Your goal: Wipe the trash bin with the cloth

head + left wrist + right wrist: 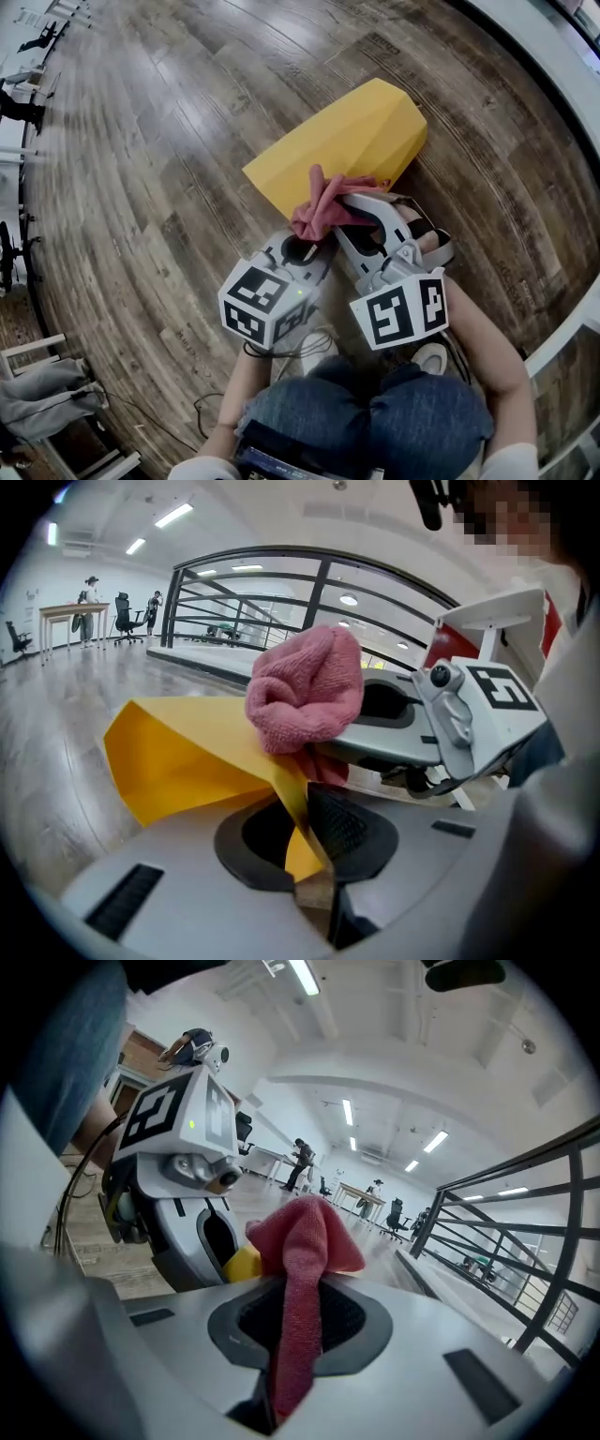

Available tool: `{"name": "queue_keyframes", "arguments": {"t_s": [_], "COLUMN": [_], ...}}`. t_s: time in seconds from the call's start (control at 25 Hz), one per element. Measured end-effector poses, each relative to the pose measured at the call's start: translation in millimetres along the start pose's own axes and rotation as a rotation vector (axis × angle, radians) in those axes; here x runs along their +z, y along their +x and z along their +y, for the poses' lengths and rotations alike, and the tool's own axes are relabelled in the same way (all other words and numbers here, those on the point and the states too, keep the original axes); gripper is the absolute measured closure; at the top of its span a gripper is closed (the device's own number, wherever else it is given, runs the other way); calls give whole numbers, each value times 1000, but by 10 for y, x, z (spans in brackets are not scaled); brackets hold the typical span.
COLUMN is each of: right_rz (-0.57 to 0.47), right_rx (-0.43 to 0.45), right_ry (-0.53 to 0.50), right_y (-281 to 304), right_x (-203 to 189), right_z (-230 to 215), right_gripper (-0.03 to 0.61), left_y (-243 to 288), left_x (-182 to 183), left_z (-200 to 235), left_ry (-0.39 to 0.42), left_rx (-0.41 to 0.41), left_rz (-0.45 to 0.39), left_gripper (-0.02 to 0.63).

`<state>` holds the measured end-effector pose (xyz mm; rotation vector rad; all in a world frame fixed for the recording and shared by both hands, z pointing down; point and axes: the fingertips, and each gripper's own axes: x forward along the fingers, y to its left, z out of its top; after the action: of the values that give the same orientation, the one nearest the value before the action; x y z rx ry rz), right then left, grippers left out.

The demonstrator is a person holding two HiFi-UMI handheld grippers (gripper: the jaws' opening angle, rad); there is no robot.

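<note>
We pinch the near rim of the yellow trash bin (347,141), lying on its side on the wooden floor (169,141), in our left gripper (302,246) to steady it, while our right gripper (356,208) clamps the pink cloth (319,211) beside that rim, ready for wiping.
</note>
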<state>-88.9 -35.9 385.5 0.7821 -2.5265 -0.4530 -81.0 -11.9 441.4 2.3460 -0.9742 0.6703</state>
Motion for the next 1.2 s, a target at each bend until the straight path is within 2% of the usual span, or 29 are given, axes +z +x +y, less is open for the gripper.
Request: {"name": "queue_keyframes", "arguments": {"t_s": [0.24, 0.52, 0.68, 1.04, 1.12, 1.2], "right_rz": [83, 212, 263, 347, 334, 278], "right_rx": [-56, -198, -248, -314, -329, -344], "right_ry": [49, 152, 188, 213, 229, 263], "right_y": [60, 74, 74, 72, 51, -17], "right_x": [-396, -1024, -1270, -1502, -1460, -1283], "right_z": [-227, -844, -1064, -1343, -1356, -1345], "right_gripper": [528, 528, 528, 528, 528, 528], "left_y": [-6, -28, -35, -47, -52, -51], "left_x": [-104, -151, -177, -213, -208, -203], "left_z": [31, 65, 63, 59, 64, 71], "left_ry": [-8, -44, -50, -66, -77, -88], "left_rx": [4, -2, -7, -12, -12, -10], "left_rz": [18, 13, 12, 13, 7, 2], "left_gripper": [575, 575, 575, 575, 575, 575]}}
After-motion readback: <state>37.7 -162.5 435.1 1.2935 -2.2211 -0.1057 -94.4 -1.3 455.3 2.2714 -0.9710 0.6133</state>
